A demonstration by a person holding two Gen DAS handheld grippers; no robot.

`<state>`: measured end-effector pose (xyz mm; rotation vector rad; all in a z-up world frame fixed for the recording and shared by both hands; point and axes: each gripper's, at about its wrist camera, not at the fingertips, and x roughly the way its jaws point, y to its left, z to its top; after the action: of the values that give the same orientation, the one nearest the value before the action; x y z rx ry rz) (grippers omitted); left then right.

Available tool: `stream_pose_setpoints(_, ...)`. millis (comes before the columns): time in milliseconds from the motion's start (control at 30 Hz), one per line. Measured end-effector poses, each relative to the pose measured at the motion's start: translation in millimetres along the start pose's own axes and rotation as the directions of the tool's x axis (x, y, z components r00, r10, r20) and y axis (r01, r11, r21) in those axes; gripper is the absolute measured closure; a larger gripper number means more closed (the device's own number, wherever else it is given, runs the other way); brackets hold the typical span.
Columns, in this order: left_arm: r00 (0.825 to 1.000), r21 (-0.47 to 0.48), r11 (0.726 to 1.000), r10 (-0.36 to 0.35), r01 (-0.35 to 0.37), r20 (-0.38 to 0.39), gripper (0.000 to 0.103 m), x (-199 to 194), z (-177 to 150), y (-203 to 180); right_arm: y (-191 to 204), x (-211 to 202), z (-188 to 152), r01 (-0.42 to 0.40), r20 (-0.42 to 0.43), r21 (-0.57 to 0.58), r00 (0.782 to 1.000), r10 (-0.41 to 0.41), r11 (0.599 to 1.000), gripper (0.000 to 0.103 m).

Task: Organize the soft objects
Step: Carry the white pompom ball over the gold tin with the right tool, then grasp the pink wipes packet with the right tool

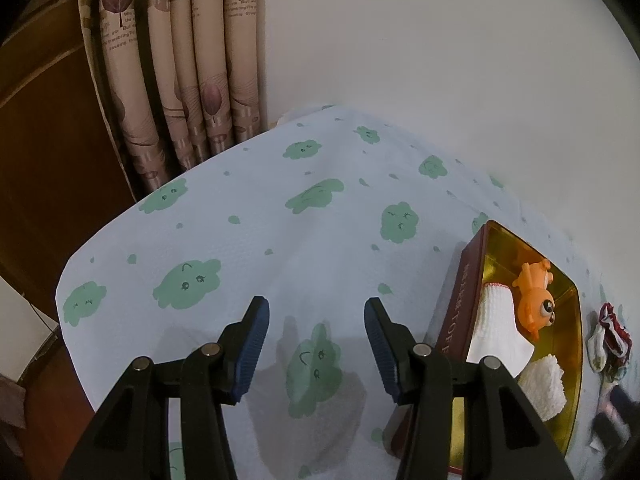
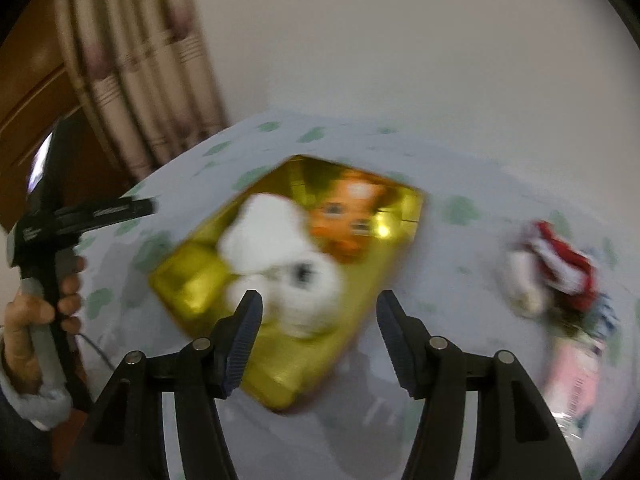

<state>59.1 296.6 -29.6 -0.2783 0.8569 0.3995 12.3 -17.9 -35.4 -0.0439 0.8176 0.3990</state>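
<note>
A gold-lined box (image 1: 572, 344) with dark red sides sits on a pale cloth with green cloud prints (image 1: 280, 232). In it lie an orange soft toy (image 1: 536, 296) and white knitted items (image 1: 496, 316). My left gripper (image 1: 316, 344) is open and empty over the cloth, left of the box. In the blurred right wrist view my right gripper (image 2: 320, 340) is open and empty above the box (image 2: 192, 280), with the white items (image 2: 276, 240) and orange toy (image 2: 344, 220) inside. A red and white soft item (image 2: 560, 264) lies on the cloth to the right of the box.
The red and white item (image 1: 612, 332) and dark blurred things (image 1: 612, 416) lie right of the box. A patterned curtain (image 1: 192, 60) and wooden panel (image 1: 48, 140) stand behind the table. The hand holding the left gripper (image 2: 44, 304) shows at left. A pink packet (image 2: 572, 376) lies at right.
</note>
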Motion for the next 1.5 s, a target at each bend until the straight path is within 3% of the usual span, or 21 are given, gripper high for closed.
stream_pose_setpoints(67,1.0,0.003,1.0,0.001,-0.001,0.001,0.052,-0.5,-0.3,-0.7,-35.4,-10.1,-4.7,0.074,0.004,0.059,0.997,-0.074,0.996,0.041)
stream_pose_setpoints(200,1.0,0.005,1.0,0.0,0.0,-0.001,0.052,-0.5,-0.5,-1.7,-96.3,-29.5,-17.3,0.195,0.004,0.178,0.98,-0.199,0.965,0.018)
stream_pose_setpoints(333,1.0,0.012,1.0,0.001,-0.001,-0.002,0.052,-1.0,-1.2,-2.8,-149.3,-37.0,-32.6,0.318,-0.048,0.265,0.947,-0.317,0.911,0.011)
stream_pose_setpoints(500,1.0,0.035,0.999,0.011,-0.011,0.001,0.052,-2.0,-2.0,-7.7,-182.6,-25.6,-52.3,0.347,-0.134,0.343,0.938,-0.321,0.873,0.009)
stream_pose_setpoints(667,1.0,0.055,0.998,0.024,-0.024,0.002,0.052,-0.5,-2.7,-11.2,-185.4,-5.9,-57.9,0.368,-0.176,0.353,0.929,-0.325,0.86,0.003)
stream_pose_setpoints(967,0.999,0.072,0.997,0.037,-0.037,0.002,0.052,3.4,-3.4,-13.6,-189.8,28.6,-67.8,0.424,-0.238,0.346,0.903,-0.359,0.837,0.003)
stream_pose_setpoints(1067,0.999,0.076,0.996,0.045,-0.046,0.009,0.052,3.9,-3.3,-14.4,-183.1,27.1,-72.5,0.44,-0.199,0.313,0.897,-0.395,0.842,0.003)
stream_pose_setpoints(1167,0.999,0.085,0.995,0.048,-0.049,0.016,0.052,3.9,-3.7,-16.1,-183.3,24.7,-75.7,0.426,-0.191,0.32,0.904,-0.383,0.846,0.004)
stream_pose_setpoints(1233,0.998,0.091,0.994,0.057,-0.059,0.019,0.052,3.6,-4.4,-17.4,-180.5,21.1,-76.6,0.418,-0.172,0.315,0.908,-0.381,0.852,0.014)
stream_pose_setpoints(1267,0.998,0.094,0.994,0.061,-0.063,0.022,0.052,3.3,-4.5,-18.0,-177.4,17.6,-77.5,0.414,-0.147,0.302,0.91,-0.387,0.858,0.032)
stream_pose_setpoints(1333,0.997,0.094,0.993,0.072,-0.074,0.032,0.052,2.2,-4.7,-18.6,-172.3,16.4,-78.9,0.42,-0.143,0.276,0.908,-0.395,0.865,0.035)
stream_pose_setpoints(1500,0.996,0.12,0.99,0.064,-0.07,0.056,0.052,-6.6,-7.9,-27.9,-176.4,3.0,-86.1,0.377,-0.125,0.293,0.926,-0.356,0.879,0.039)
